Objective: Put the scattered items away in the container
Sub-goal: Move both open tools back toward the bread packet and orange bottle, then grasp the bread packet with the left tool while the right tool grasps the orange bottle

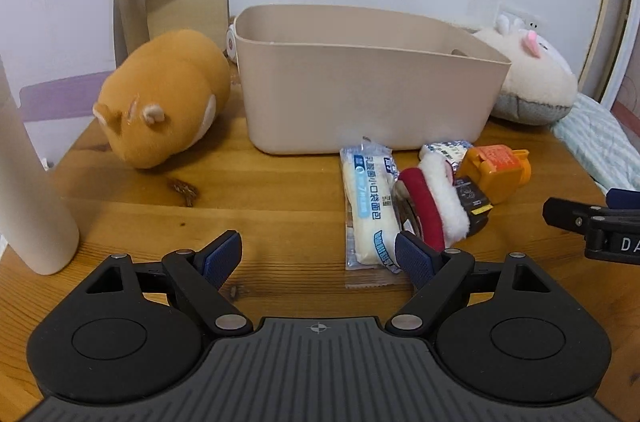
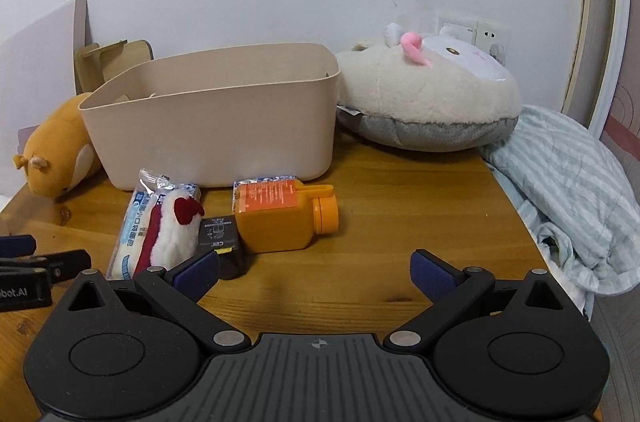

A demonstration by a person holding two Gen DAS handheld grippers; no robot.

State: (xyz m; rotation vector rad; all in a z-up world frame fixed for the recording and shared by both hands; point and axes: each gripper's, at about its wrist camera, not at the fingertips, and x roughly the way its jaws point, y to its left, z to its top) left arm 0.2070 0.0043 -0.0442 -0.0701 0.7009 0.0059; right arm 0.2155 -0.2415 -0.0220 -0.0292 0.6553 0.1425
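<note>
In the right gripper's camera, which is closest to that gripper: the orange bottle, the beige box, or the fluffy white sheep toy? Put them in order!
From the right gripper:
1. Orange bottle, lying on its side just ahead, slightly left.
2. Beige box, behind the bottle, further left.
3. White sheep toy, at the back right against the wall.

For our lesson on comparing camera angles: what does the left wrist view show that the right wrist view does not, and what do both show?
Only the left wrist view shows the tall cream bottle at the table's left edge. Only the right wrist view shows the whole wall socket and the pile of striped bedding. Both show the beige container, the orange plush, the bread packet, the orange bottle, and both grippers open: left gripper, right gripper.
</note>
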